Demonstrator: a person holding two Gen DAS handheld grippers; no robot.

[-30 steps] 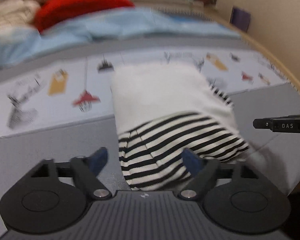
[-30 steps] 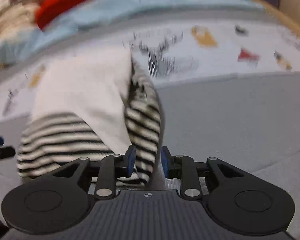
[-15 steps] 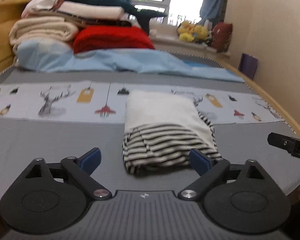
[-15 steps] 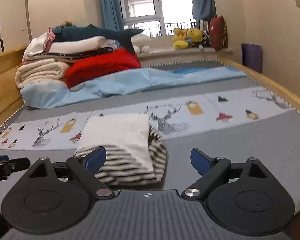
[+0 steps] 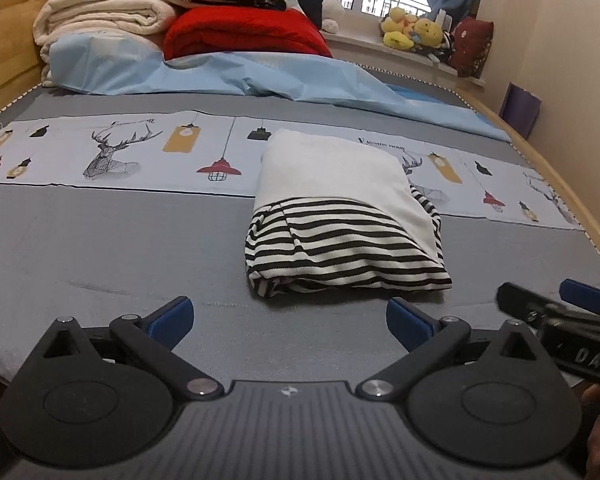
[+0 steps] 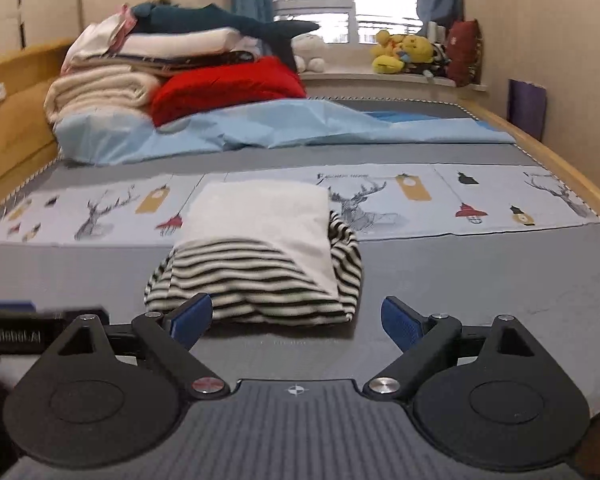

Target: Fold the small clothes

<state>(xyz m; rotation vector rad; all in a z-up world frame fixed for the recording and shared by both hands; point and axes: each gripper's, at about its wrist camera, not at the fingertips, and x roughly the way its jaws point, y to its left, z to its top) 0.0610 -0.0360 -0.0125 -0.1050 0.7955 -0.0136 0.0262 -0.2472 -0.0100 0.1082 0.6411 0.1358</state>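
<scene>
A small folded garment [image 5: 340, 208], white on top with black-and-white stripes at its near end, lies flat on the grey bed cover [image 5: 100, 248]. My left gripper [image 5: 290, 322] stands open just short of the garment's near edge, nothing between its blue pads. In the right wrist view the same garment [image 6: 260, 252] lies ahead of my right gripper [image 6: 296, 320], which is open and empty too, its left pad [image 6: 192, 316] close to the striped hem. Each gripper shows at the edge of the other's view.
A printed light-blue sheet [image 5: 120, 152] with deer and lamp pictures crosses the bed behind the garment. Further back lie a crumpled blue sheet [image 6: 300, 124], a red blanket [image 6: 228, 88] and stacked folded bedding [image 6: 112, 76]. A wooden bed rail [image 6: 560, 168] runs along the right; plush toys [image 6: 404, 52] sit on the windowsill.
The right gripper let go of the garment's striped edge and opened wide. Both grippers drew back and rose away from the garment, which now lies folded and still.
</scene>
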